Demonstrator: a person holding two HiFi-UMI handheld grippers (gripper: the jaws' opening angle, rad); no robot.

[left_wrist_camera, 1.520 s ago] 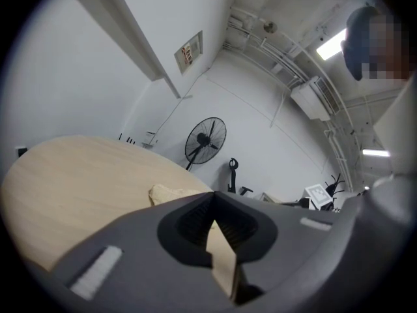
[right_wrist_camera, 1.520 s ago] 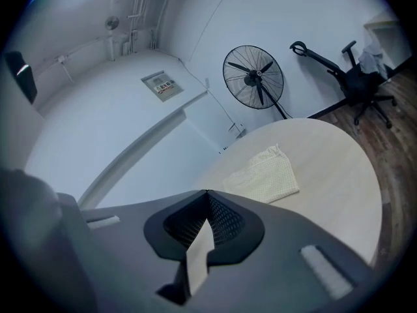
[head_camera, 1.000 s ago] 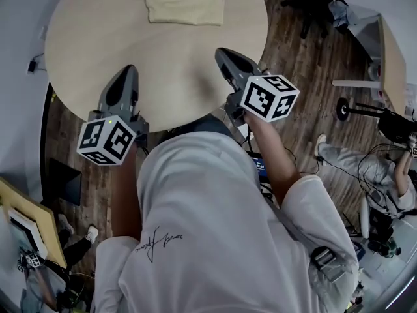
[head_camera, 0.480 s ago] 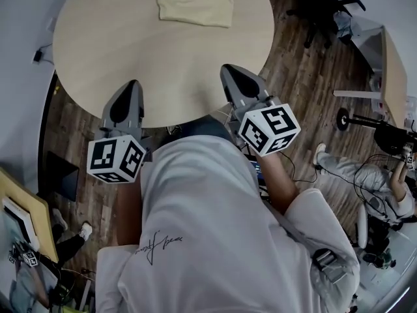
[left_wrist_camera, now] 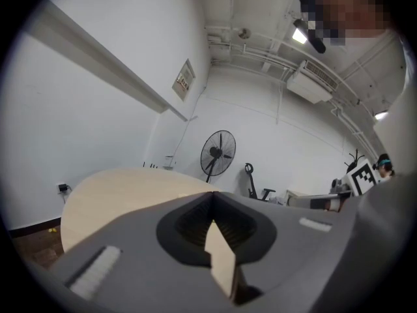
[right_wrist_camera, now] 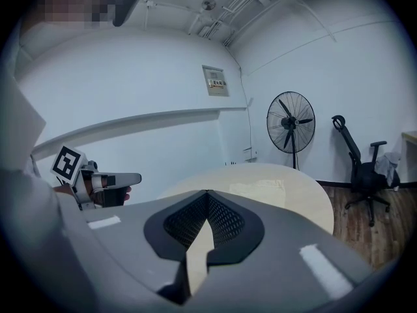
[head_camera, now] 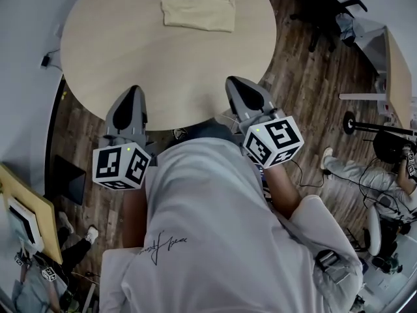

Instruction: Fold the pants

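Where the pants (head_camera: 198, 10) lie: on the far side of the round table (head_camera: 130, 51), folded into a flat, pale yellow rectangle, well apart from both grippers.
Left gripper (head_camera: 135, 90): held over the near rim of the table and pointing across it toward the far side. Its jaws have just been closing; their tips now meet, and nothing sits between them.
Right gripper (head_camera: 236, 81): also over the near rim, off to the person's right and angled toward the table's middle. Its jaws are pressed together and empty.
Marker cubes: one sits at the back of each gripper, the left cube (head_camera: 121, 165) and the right cube (head_camera: 273, 140) both close against the person's chest.
Person: stands right at the near edge in a white shirt (head_camera: 215, 233), with a gripper in each hand.
Table surface: light wood, smooth, with the pants lying flat on it.
Room beyond: a dark plank floor (head_camera: 293, 77), a standing fan (right_wrist_camera: 290, 124) by the white wall past the table, and a black office chair (right_wrist_camera: 361, 168) to the right of the fan.
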